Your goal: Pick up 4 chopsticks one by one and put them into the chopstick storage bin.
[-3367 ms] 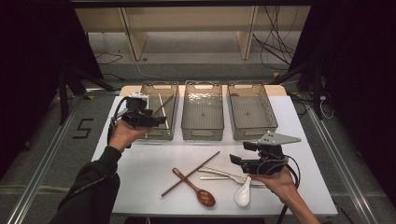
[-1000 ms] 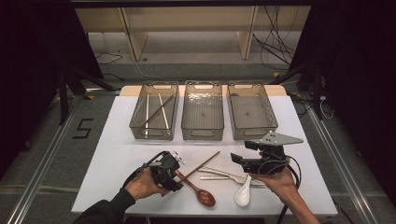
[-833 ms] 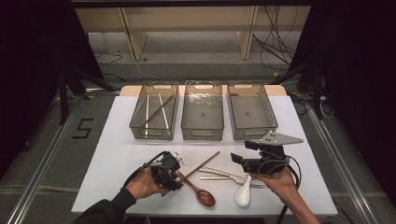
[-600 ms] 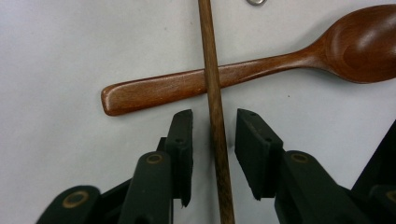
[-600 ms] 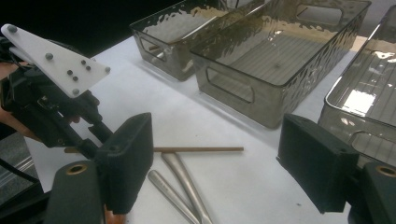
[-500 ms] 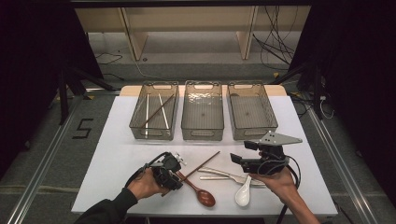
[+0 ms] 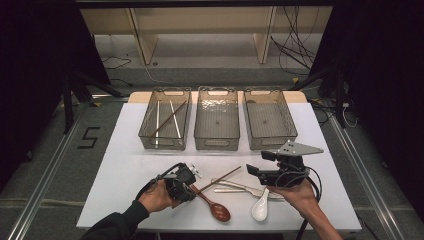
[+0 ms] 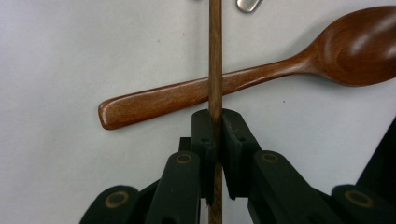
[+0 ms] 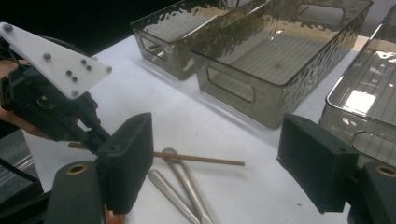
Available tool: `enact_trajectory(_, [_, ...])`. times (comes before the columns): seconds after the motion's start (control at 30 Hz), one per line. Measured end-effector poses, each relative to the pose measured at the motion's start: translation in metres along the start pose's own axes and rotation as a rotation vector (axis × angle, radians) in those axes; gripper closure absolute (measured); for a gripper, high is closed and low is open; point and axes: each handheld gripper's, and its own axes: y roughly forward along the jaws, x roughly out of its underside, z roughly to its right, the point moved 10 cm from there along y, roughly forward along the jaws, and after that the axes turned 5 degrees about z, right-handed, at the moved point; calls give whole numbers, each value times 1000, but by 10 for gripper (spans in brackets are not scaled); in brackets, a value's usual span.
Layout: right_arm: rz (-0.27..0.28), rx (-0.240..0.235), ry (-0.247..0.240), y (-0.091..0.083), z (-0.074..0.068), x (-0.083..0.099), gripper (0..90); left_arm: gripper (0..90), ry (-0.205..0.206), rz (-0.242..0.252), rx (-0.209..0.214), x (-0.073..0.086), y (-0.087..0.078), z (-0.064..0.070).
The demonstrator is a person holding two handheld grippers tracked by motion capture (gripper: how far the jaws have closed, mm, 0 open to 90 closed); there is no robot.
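We have the left gripper (image 8: 215, 140) clamped on the brown chopstick (image 8: 215, 60), which lies on the white table (image 7: 125, 170) across the wooden spoon's (image 8: 261, 74) handle. Our right gripper (image 9: 215, 163) hovers with jaws wide apart over the metal utensils (image 9: 180, 186), near the middle bin (image 9: 280, 60).

One fixed overhead camera, two riding on the grippers

The high view looks forward and down over the whole table (image 7: 125, 170); the left gripper view sits close, straight down on the brown chopstick (image 8: 215, 70); the right gripper view looks low across toward the bins (image 9: 275, 60); all share that chopstick.
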Motion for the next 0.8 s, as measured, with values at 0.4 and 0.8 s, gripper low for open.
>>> enact_trajectory(0.4, [-3,0,0,0,1,1,275,840,-60,161,-66,-16,-39,-30])
enact_trajectory(0.8, [0,2,3,1,1,1,275,840,-124,287,-108,-26,-70,-57])
